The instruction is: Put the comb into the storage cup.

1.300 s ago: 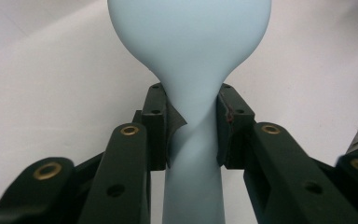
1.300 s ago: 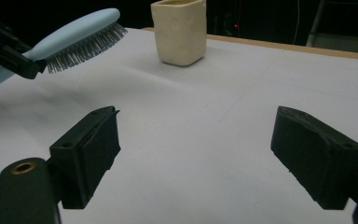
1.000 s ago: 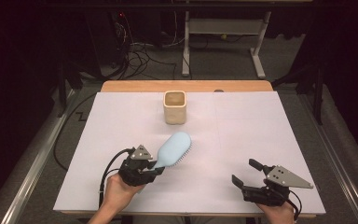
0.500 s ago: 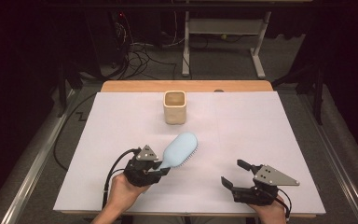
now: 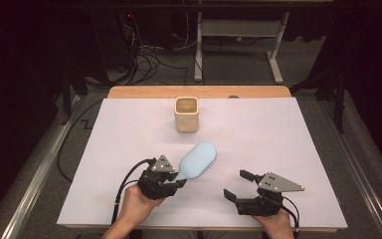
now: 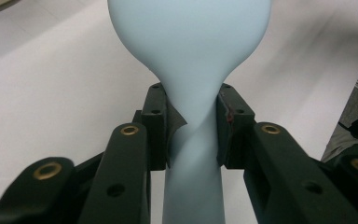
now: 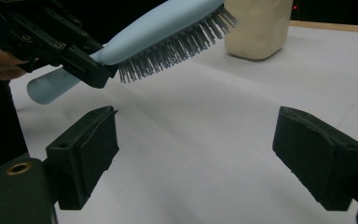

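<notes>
- Beige cup [image 5: 186, 114] stands upright in the upper middle of the high view, on the white sheet [image 5: 288, 144] that covers the table; its mouth faces up and the part of its inside that I can see looks bare.
- Pale blue hairbrush [image 5: 197, 160] sits just below the cup in the frame, well apart from it, head tilted toward the upper right and bristles facing down to the right, lifted off the sheet.
- Left gripper [image 6: 192, 126], lower left of centre in the high view, is clamped on the narrow neck of the brush handle; both pads press its sides, and the handle end runs back under the jaws.
- Right gripper [image 7: 193, 161], lower right in the high view, has its jaws spread wide and they have just been opening further; nothing lies between them but bare sheet, and they touch nothing.
</notes>
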A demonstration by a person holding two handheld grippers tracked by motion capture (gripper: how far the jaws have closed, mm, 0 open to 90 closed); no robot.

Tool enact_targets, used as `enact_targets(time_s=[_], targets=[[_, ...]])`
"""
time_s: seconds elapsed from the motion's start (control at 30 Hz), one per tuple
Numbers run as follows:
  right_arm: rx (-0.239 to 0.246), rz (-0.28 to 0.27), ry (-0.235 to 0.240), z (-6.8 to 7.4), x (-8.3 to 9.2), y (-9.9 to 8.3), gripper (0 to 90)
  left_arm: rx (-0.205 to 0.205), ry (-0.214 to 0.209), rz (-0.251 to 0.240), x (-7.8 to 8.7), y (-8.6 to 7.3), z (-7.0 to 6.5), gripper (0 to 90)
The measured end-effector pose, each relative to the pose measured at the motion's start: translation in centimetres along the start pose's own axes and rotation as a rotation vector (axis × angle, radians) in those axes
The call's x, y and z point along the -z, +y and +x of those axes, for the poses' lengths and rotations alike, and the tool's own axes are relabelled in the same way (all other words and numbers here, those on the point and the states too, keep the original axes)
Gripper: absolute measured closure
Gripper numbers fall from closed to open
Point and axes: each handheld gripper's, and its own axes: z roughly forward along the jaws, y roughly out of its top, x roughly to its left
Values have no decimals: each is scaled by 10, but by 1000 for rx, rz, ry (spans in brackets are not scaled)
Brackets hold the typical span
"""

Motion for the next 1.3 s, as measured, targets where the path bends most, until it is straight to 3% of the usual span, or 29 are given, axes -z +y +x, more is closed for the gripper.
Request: enact_targets(time_s=[0.3,0.87,1.3], targets=[[-30,-4,35,3,-14,5,137,-9,-2,-5,-5,2,-5,694],[-71,39,90,7,-42,10,131,-37,-13,-1,-12,7,-13,693],[-121,30,111,3,-48,13,123,-51,-23,3,-18,9,-19,693]])
